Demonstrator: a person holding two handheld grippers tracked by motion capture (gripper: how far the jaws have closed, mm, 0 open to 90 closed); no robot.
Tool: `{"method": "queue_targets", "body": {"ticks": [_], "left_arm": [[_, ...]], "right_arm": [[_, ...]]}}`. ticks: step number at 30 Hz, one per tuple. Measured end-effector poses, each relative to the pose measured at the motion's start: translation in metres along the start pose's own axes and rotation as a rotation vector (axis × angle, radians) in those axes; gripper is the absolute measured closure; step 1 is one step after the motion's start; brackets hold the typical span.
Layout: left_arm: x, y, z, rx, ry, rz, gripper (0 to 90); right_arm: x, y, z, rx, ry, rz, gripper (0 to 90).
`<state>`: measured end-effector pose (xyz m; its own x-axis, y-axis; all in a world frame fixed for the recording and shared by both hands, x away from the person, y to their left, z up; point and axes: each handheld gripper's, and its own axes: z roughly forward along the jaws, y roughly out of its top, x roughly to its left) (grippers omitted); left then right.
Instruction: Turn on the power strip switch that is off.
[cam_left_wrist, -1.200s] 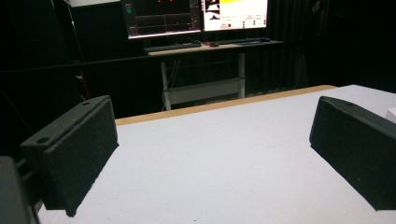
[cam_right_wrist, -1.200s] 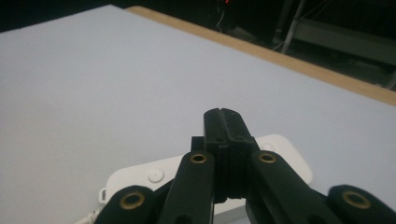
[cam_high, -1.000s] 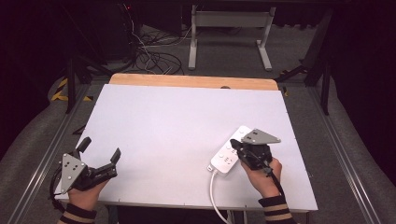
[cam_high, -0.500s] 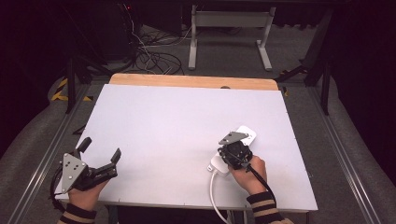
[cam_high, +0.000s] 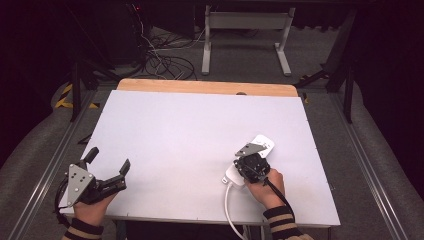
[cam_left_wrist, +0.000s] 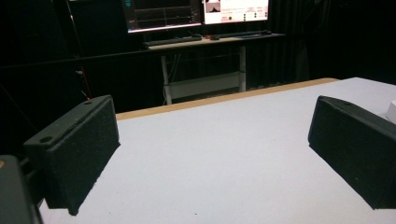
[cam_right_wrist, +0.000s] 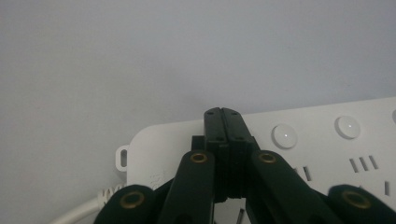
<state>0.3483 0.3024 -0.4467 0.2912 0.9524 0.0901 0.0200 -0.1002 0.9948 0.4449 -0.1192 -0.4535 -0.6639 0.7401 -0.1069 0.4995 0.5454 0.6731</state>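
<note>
The white power strip (cam_high: 248, 160) lies near the table's (cam_high: 190, 130) right front, a stiff, light, slick plastic bar best gripped across its narrow sides, while the right gripper (cam_right_wrist: 222, 116), jaws pressed together, seemingly touches its switch end, and the left gripper (cam_high: 106, 166) rests spread apart.

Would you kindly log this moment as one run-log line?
left gripper: open, idle at table edge | right gripper: shut, tips over power strip near its buttons | nothing held

surface: white table (cam_high: 190, 145) | on it: white power strip (cam_high: 262, 145), near right edge
</note>
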Motion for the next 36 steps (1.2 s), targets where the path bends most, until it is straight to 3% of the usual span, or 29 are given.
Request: {"method": "queue_targets", "body": {"ticks": [7, 36], "left_arm": [[-0.0007, -0.0003, 0.0007, 0.005, -0.004, 0.002, 2.5], [-0.0013, -0.0007, 0.0006, 0.016, -0.008, 0.003, 2.8]], "right_arm": [[-0.0023, -0.0053, 0.0007, -0.029, 0.012, 0.043, 90.0], [0.0032, -0.0063, 0.0018, -0.028, -0.025, 0.038, 90.0]]}}
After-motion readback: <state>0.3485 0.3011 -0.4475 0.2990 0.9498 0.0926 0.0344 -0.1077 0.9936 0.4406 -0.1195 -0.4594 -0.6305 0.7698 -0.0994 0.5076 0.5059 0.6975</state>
